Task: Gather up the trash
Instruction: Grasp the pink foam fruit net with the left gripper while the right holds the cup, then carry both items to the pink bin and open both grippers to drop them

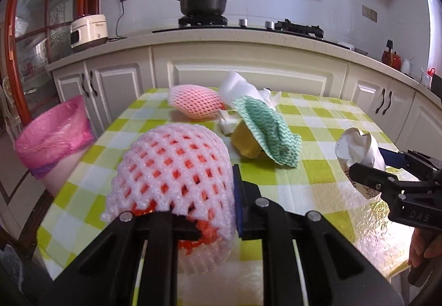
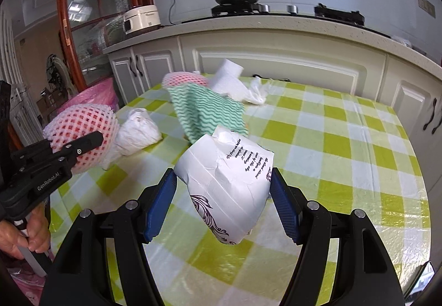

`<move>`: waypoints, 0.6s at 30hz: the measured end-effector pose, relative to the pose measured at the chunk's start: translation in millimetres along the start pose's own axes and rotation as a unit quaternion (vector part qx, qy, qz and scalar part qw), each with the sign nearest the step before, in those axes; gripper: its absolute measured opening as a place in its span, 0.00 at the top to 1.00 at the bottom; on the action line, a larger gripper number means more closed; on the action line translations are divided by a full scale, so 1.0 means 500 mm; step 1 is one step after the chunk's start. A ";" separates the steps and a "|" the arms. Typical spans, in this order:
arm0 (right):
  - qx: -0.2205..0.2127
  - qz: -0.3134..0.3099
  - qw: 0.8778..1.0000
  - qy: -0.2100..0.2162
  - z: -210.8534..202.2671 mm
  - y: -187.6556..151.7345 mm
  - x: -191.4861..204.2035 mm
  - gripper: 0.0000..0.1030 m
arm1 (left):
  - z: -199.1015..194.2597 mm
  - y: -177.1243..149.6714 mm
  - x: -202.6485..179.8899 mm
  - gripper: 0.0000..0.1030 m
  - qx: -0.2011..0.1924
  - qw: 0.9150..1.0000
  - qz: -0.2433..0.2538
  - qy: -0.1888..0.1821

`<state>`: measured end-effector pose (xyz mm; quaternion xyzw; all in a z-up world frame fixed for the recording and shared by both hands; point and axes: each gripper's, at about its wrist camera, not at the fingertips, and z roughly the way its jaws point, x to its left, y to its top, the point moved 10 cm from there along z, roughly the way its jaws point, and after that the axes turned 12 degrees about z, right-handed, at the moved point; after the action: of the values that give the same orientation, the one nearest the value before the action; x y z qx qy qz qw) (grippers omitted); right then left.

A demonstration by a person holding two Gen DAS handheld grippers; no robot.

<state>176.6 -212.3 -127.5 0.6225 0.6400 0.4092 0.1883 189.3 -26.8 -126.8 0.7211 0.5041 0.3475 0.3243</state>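
Left wrist view: the left gripper (image 1: 215, 212) was clamped on a white foam mesh fruit sleeve with red-orange showing through its holes (image 1: 176, 170), its jaws drawn close together and the sleeve bulging above them, over the near left part of the table. The table carried a green-and-white checked plastic cloth (image 1: 312, 184). Farther back lay a pink foam mesh sleeve (image 1: 196, 103), a green-and-white wavy-striped cleaning cloth (image 1: 270, 132) draped over a yellow sponge-like piece (image 1: 246, 144), and crumpled white tissue (image 1: 243, 87). A bin lined with a pink plastic bag (image 1: 52, 134) stood off the table's left edge. At right, the right gripper (image 1: 370, 165) held a crushed white paper cup (image 1: 359, 148).

Right wrist view: the right gripper's (image 2: 222, 202) blue-padded fingers (image 2: 160, 203) stood apart and pressed both sides of the crushed cup (image 2: 229, 181), which bore dark printed script and scrollwork and was clear of the cloth. At left, a person's hand (image 2: 25, 228) gripped the left tool's handle, the mesh sleeve (image 2: 83, 129) in its fingers, a crumpled white paper wad (image 2: 135, 132) just beside it.
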 end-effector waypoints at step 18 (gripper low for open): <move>0.005 -0.097 0.991 0.096 0.066 0.041 0.298 0.36 | -0.110 -0.049 0.270 0.84 -0.007 0.993 -0.061 0.098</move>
<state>191.5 -63.3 -91.6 0.5159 0.7144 0.4442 0.1617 165.4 115.0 -93.2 0.6494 0.5740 0.3993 0.2990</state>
